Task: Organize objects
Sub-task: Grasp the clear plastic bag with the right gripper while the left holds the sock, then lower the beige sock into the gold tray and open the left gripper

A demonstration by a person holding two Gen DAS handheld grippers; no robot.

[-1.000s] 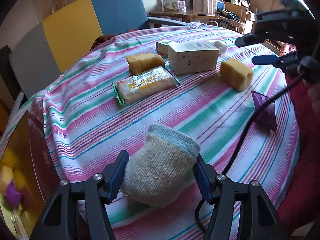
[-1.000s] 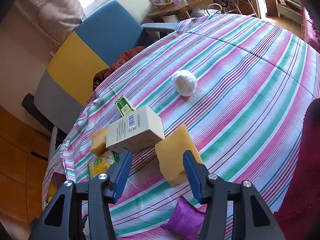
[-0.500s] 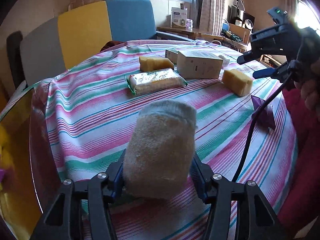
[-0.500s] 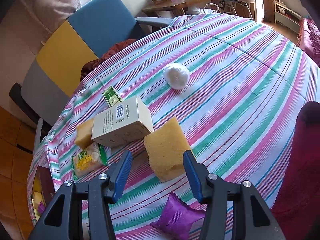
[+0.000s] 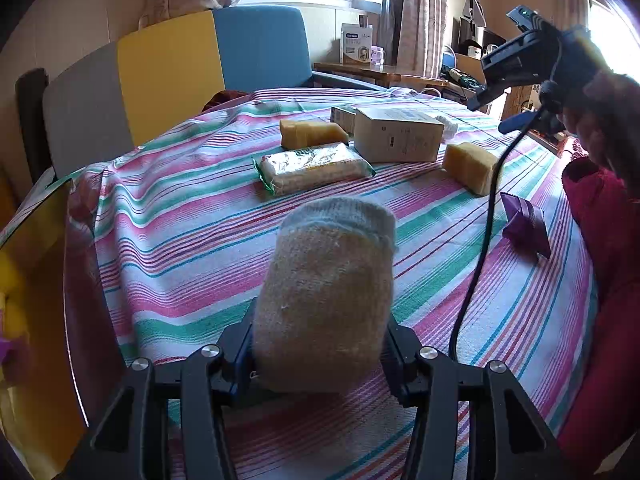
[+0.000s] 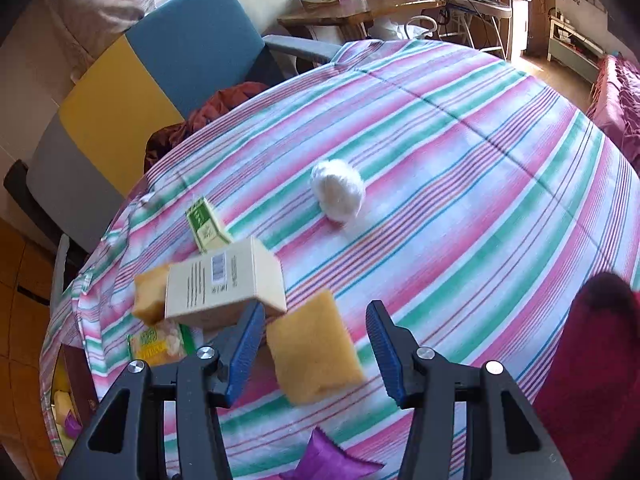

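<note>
Now the left tongs [image 5: 320, 354] are pinching a rolled beige sock [image 5: 326, 300], their blue pads having just drawn in against its two sides; the sock stands up out of the jaws, its paler cuff at the far end, lifted above the striped cloth of the bench [image 5: 192, 248]. Beyond the sock's cuff lies a packet of crackers in clear wrap [image 5: 314, 168], and past that a yellow sponge [image 5: 310, 134] and a cream carton [image 5: 396, 134] side by side, with a small green-and-white box [image 5: 343, 114] just behind them. To the right of the carton sits a second yellow sponge [image 5: 470, 166], and nearer, to the right of the tongs, a purple sachet [image 5: 524, 228]. Off the bench edge to the left of the tongs is a yellow-lined box [image 5: 32, 280] with bright things inside, too blurred to name.

The right tongs [image 6: 316, 346] stand spread and hold nothing. They hang above the bench, and the second yellow sponge [image 6: 314, 350] shows in the gap between the pads, closer to the left one; whether either pad touches it cannot be told. Just ahead and left of them is the cream carton [image 6: 224, 284], barcode up. A white fluffy ball [image 6: 338, 192] lies well ahead, alone on the stripes. The purple sachet [image 6: 328, 460] shows below the tongs.
</note>
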